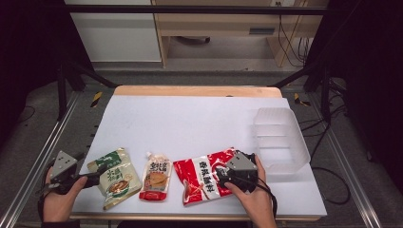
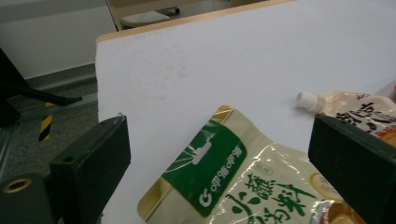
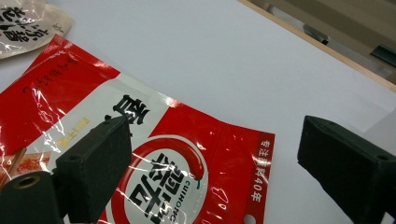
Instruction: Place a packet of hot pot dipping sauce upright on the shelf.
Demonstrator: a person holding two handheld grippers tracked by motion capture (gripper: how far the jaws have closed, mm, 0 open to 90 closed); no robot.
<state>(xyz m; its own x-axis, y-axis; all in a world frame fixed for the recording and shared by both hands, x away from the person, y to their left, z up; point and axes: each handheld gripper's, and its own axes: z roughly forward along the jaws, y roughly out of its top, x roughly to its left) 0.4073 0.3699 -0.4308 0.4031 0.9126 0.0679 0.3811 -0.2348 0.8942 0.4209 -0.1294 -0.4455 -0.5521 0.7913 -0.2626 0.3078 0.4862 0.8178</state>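
The red packet (image 1: 203, 179) lies flat on the white table (image 1: 190, 118) in the high view, near the front edge and right of centre, with the right gripper (image 1: 223, 176) over its right part. To its left lie a spouted pouch (image 1: 156, 176) and then the green-and-cream packet (image 1: 115, 177), whose left edge the left gripper (image 1: 95, 179) meets at the table's left front corner. A clear plastic tray (image 1: 280, 142) stands at the right edge, just beyond the right hand (image 1: 254, 194).

In the left gripper view the jaws stand wide apart, nothing pressed between them; the green-and-cream packet (image 2: 219, 172) lies on the table between and below them, the spouted pouch (image 2: 345, 105) just beyond.

In the right gripper view the jaws are likewise spread open above the red packet (image 3: 154, 154); whether the left jaw touches the film is hard to tell.
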